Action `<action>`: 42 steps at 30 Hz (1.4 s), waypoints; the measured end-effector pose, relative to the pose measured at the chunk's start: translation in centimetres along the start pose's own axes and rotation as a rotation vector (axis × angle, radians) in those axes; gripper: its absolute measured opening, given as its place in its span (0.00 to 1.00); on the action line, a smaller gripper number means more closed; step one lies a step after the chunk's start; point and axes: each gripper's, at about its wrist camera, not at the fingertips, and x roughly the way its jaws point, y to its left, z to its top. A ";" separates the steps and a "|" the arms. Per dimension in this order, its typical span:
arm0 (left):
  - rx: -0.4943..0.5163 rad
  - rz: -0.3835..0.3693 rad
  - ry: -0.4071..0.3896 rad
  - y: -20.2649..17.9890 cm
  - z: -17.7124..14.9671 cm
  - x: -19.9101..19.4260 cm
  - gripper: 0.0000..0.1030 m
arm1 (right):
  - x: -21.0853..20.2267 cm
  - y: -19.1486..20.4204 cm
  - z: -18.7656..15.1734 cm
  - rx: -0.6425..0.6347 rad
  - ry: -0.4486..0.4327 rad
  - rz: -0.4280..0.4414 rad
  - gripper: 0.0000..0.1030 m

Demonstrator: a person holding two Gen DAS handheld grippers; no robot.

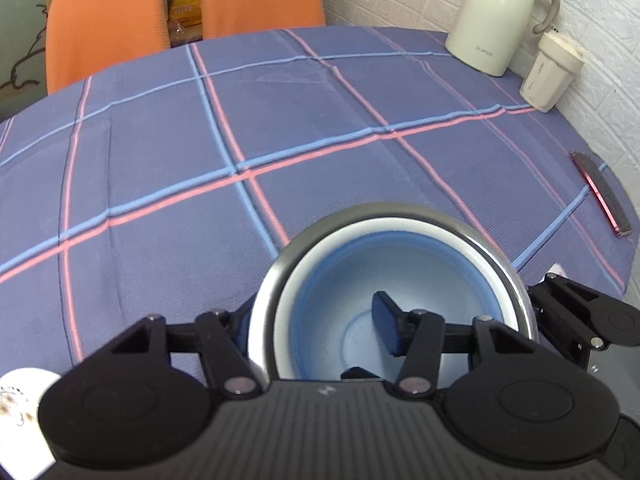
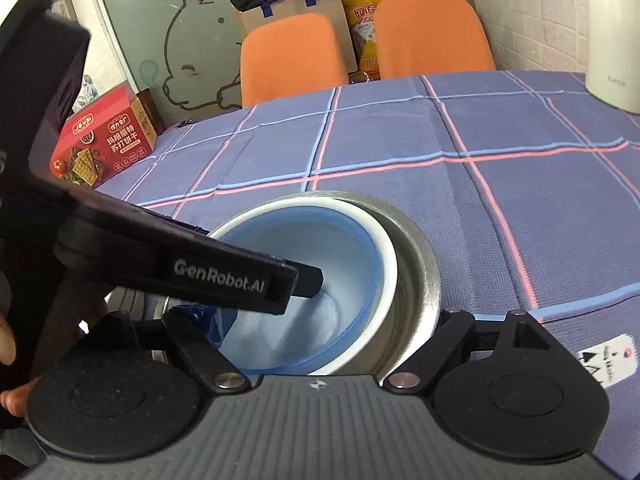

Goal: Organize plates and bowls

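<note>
A blue bowl sits nested inside a white bowl, which sits inside a steel bowl on the checked tablecloth. My left gripper straddles the stack's near-left rim, one finger inside the blue bowl and the other outside, hidden behind the rim; the jaws are close on the rim. In the right wrist view the same stack shows: blue bowl, white bowl, steel bowl. The left gripper's finger reaches into the blue bowl. My right gripper's own fingertips are hidden below the stack.
A cream kettle and a cup stand at the far right by the wall. A phone lies near the right edge. A red cracker box sits at the far left. Two orange chairs stand behind the table. A white patterned dish is at lower left.
</note>
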 end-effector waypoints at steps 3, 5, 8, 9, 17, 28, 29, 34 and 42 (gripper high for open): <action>0.009 -0.023 -0.025 -0.6 0.8 -1.1 0.46 | -0.8 0.2 0.8 -0.010 -0.015 -0.026 0.72; 0.010 -0.033 -0.039 -0.6 1.3 -2.0 0.46 | -1.2 0.0 1.5 -0.008 -0.023 -0.028 0.73; 0.003 -0.035 -0.065 0.1 1.6 -3.8 0.46 | -1.9 0.7 2.5 -0.034 -0.036 -0.034 0.73; -0.002 -0.032 -0.074 0.6 1.6 -4.5 0.46 | -2.0 1.2 2.8 -0.045 -0.042 -0.032 0.73; -0.053 0.084 -0.118 7.3 -1.7 -11.2 0.46 | -1.4 7.9 3.6 -0.127 -0.074 0.083 0.73; -0.135 0.145 -0.089 13.5 -9.6 -13.0 0.46 | 0.8 16.3 0.7 -0.212 0.007 0.218 0.74; -0.142 0.140 -0.082 13.7 -9.9 -12.6 0.46 | 1.0 16.5 0.3 -0.215 0.015 0.215 0.74; -0.149 0.149 -0.073 14.2 -11.1 -11.9 0.47 | 1.4 17.6 -1.2 -0.220 0.049 0.203 0.74; -0.118 0.191 -0.122 13.5 -11.7 -12.3 0.77 | 1.9 17.7 -1.7 -0.214 0.064 0.215 0.73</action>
